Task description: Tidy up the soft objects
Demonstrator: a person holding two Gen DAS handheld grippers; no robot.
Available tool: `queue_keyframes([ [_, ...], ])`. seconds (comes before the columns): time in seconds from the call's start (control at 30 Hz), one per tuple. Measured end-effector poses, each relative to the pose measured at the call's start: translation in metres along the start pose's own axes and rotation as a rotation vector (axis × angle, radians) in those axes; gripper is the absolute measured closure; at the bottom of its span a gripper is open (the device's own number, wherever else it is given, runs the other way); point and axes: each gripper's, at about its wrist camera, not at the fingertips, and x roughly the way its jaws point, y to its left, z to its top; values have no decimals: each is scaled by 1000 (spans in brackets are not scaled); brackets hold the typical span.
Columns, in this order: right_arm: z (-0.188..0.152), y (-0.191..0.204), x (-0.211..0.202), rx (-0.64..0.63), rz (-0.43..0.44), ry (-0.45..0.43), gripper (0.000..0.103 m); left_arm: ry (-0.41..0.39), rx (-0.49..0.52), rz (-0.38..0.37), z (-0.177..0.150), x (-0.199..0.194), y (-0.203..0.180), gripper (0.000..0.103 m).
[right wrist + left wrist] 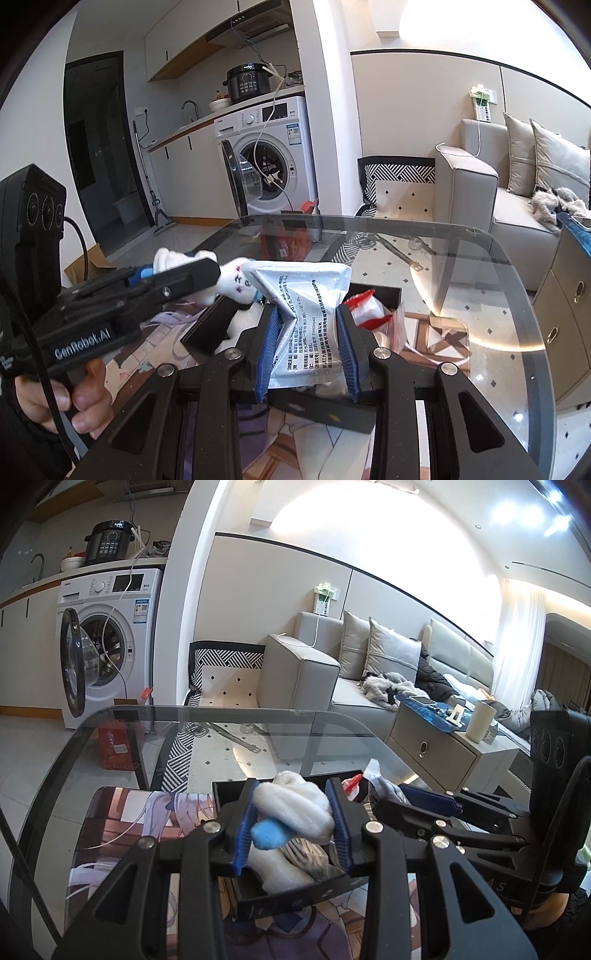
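My left gripper (291, 805) is shut on a white plush toy (295, 805) with a blue part, held above a black box (280, 897) on the glass table. The toy also shows in the right wrist view (236, 280), in the left gripper (207, 277). My right gripper (308, 328) is shut on a silver printed packet (310, 314), held over the same black box (373, 291). The right gripper shows in the left wrist view (417, 801) at the right. More white soft things (280, 867) and a red-and-white bag (365, 306) lie in the box.
A glass table (229, 720) carries a printed mat (122, 834) under the box. Beyond it stand a washing machine (110, 638) with its door open, a grey sofa (332, 672), a side cabinet (443, 749) and a red box on the floor (114, 746).
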Motion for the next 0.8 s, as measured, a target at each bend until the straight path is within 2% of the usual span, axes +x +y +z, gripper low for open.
queue_keyframes([
  [0.07, 3, -1, 6, -6, -9, -2, 71, 4, 4, 4, 0, 5, 0, 67],
  [0.17, 4, -1, 10, -23, -35, -5, 61, 30, 8, 15, -2, 16, -1, 65],
  [0.27, 3, -2, 9, -27, -45, -4, 55, 55, 2, 23, -4, 23, 2, 65],
  [0.4, 0, -7, 2, -24, -59, -9, 52, 63, 14, 19, -7, 23, 1, 57],
  [0.47, -2, -8, -2, -26, -66, -11, 52, 62, 27, 17, -8, 22, -1, 56],
  [0.6, -6, -10, -11, -24, -76, -17, 51, 63, 47, 8, -9, 18, -5, 38],
  [0.67, -9, -10, -17, -26, -82, -19, 51, 60, 57, 1, -10, 13, -6, 20],
  [0.7, -11, -10, -19, -24, -83, -21, 48, 55, 58, 4, -11, 9, -5, 7],
  [0.73, -12, -10, -21, -22, -83, -23, 45, 45, 56, 7, -12, 3, -5, 2],
  [0.8, -16, -10, -27, -13, -79, -32, 31, 35, 58, 11, -13, -4, -4, 0],
])
